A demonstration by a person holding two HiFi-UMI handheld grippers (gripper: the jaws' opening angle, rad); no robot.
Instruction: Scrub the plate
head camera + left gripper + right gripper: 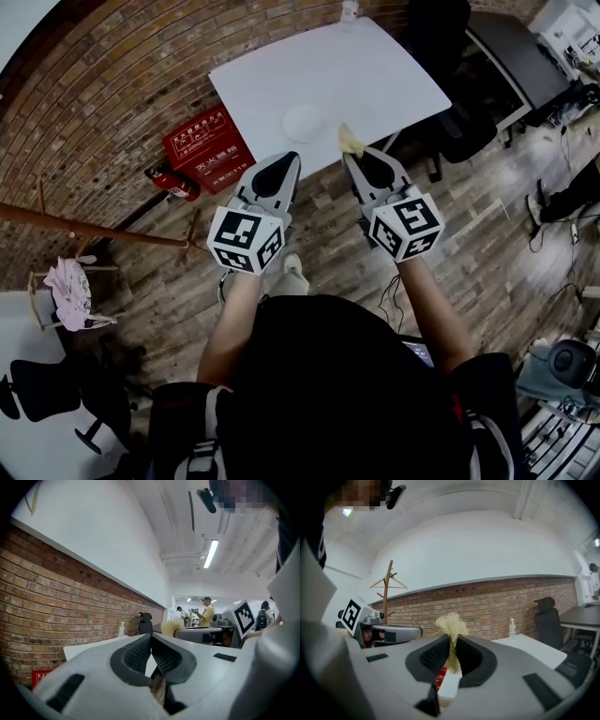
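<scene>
Brick wall (122, 84), red-brown, runs along one side of the room, with white plaster above it in the gripper views. Floor (487, 253) is grey-brown wood planks. White rectangular table (375, 66) stands against the brick. A clear bottle (349, 11) stands at its far edge, and a black office chair (546, 620) is beside it.

White round plate (303, 123) lies flat near the table's front edge, ahead of both grippers and apart from them.

Red box (208, 148) with white lettering sits on the floor at the foot of the wall, shut. A red extinguisher (174, 182) lies just beside it. Bare wooden coat stand (387, 590) rises by the wall.

Left gripper (151, 637): jaws pressed together, nothing between the ribbed black pads. Right gripper (452, 641): jaws clamped on a scrubber (451, 625), a pale tan, frayed, fibrous tuft that stands up above the pads.
</scene>
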